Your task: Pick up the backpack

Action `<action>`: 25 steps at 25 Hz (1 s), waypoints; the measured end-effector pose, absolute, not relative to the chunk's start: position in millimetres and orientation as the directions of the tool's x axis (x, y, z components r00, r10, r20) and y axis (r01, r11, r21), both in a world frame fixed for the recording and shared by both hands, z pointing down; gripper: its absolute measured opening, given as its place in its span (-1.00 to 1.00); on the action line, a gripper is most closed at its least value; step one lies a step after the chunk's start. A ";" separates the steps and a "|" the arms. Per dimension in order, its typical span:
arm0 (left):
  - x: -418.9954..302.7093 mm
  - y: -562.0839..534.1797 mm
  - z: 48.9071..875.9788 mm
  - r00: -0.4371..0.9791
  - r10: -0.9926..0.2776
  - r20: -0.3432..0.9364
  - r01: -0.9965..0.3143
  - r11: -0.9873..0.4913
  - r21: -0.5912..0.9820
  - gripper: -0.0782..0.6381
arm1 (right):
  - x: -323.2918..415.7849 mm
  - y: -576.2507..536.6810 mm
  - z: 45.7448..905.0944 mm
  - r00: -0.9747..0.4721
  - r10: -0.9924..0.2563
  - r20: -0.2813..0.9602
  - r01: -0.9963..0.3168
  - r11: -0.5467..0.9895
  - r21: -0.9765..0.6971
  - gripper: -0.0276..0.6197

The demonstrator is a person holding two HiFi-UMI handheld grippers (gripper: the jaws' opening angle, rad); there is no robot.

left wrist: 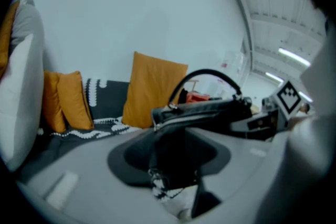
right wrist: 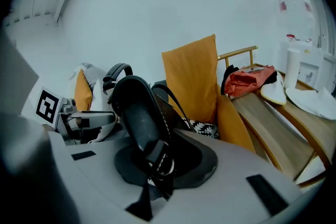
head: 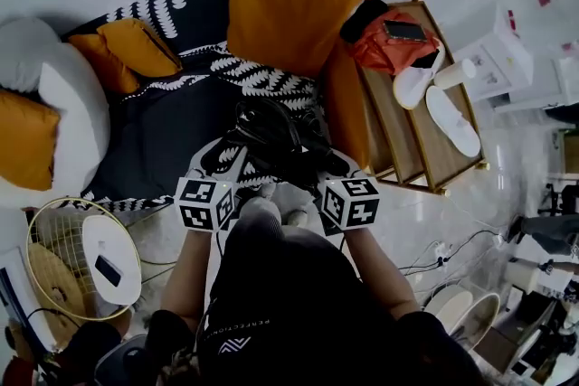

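Backpack: black (head: 271, 138), soft and crumpled. I see a pale zip line along its top edge, an arched carry handle (left wrist: 210, 75), and a padded shoulder strap (right wrist: 137, 115) with a buckle at its lower end.
Where it is: hanging between my two grippers, over the near edge of the bed (head: 154, 136) with the dark patterned cover. I cannot tell whether its bottom rests on anything.
Left gripper: the left gripper (left wrist: 173, 170) has its jaws drawn narrow on black fabric just under the zip.
Right gripper: the right gripper (right wrist: 157, 168) has its jaws drawn narrow on the shoulder strap, right at the buckle.
Head view only: it gives me the layout. Both marker cubes sit side by side below the backpack, and a tall orange cushion (head: 289, 0) stands behind it. A wooden bench (head: 412, 154) to the right carries a red garment (head: 387, 51), a phone (head: 404, 30) and white slippers (head: 452, 120).
Left gripper view only: the zip and the handle's full arc show here, with the right gripper beyond the backpack at the picture's right.
Right gripper view only: the strap's padding and stitched edge show here. The left gripper's marker cube (right wrist: 47, 105) is at the picture's left.
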State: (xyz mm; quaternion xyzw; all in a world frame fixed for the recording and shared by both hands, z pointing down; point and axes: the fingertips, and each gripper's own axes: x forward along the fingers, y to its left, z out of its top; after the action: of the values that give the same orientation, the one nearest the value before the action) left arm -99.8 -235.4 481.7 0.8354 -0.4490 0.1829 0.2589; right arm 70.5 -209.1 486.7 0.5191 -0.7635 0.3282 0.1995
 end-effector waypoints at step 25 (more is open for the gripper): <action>-106.3 -206.8 386.7 0.476 -0.782 0.402 -0.879 -0.435 0.195 -0.26 | 84.5 -214.9 387.0 -0.434 -0.753 0.495 -0.892 0.280 -0.356 -0.78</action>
State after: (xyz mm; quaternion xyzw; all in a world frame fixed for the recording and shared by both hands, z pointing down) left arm -106.3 -206.8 386.7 0.8375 -0.4959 0.1268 0.1914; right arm 84.5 -214.9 387.0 0.5191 -0.7917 0.3005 0.1157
